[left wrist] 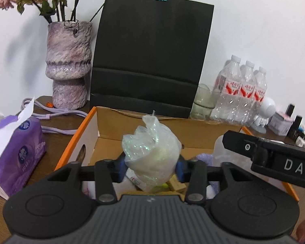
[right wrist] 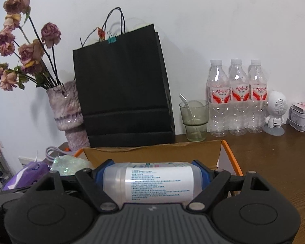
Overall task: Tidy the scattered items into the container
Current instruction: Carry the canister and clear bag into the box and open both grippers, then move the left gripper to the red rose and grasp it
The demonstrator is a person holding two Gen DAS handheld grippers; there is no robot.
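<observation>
Two grippers are over the open cardboard box (left wrist: 103, 122), an orange-rimmed carton on a dark wooden table (right wrist: 274, 158).

Left gripper (left wrist: 151, 169): a crumpled iridescent plastic bag (left wrist: 152, 150) sits between its blue pads (left wrist: 122, 165). The bag bulges over both pads, so I cannot tell whether they press it or stand just clear; left jaw state undetermined. Below the bag, inside the box, lie small items partly hidden by the gripper body: something with a white-and-red label, a tan block, a lilac cloth at the right. None can be identified further.

Right gripper (right wrist: 152, 178): it pinches a clear cylindrical container (right wrist: 152, 183) lying sideways, a pad at each end; the white label's print is too small to read. From the left wrist view, the right gripper's black arm enters at the right edge, cut off.

Surroundings: a black paper bag (right wrist: 122, 93) with a teal binder clip stands against the white wall behind the box. Left of it is a mottled purple vase (left wrist: 69, 65) with dried roses; nearer left, a purple tissue pack (left wrist: 16, 148) and a lilac cable. Right of the bag: a green glass (right wrist: 195, 120) holding a spoon, three water bottles (right wrist: 236, 97), a white figurine, a small tin.
</observation>
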